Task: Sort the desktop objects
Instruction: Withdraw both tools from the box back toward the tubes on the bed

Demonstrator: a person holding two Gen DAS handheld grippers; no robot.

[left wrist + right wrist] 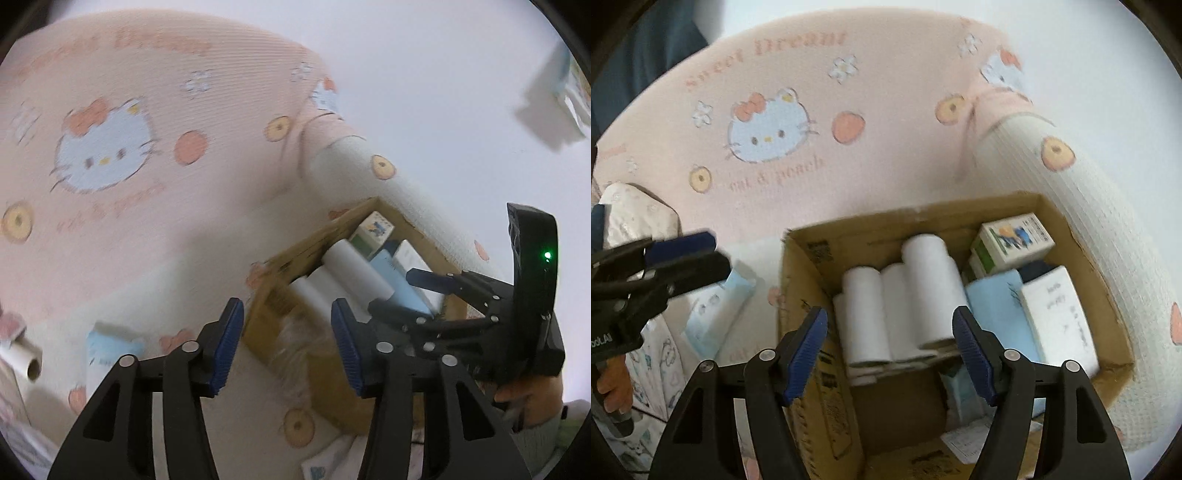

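An open cardboard box (801, 266) stands on a pink mat and holds several white rolls (931, 288), a green-and-white carton (1012, 240), a white box (1060, 314) and a light blue packet (993, 306). My right gripper (890, 325) hovers open over the box, the rolls showing below its empty jaws. The left gripper (287, 314) is open and empty above the box's left wall (280, 266). Left of it, a blue-and-white packet (107, 347) lies on the mat. In the left wrist view the right gripper (410, 295) reaches in over the rolls (354, 269).
The pink cat-and-peach mat (849, 192) covers a white desk and ends in a rolled edge (1082, 206) behind the box. A small cardboard-core roll (22, 360), a white patterned pack (639, 218) and a cartoon-printed packet (653, 369) lie at the left. A hand (532, 398) grips the right tool.
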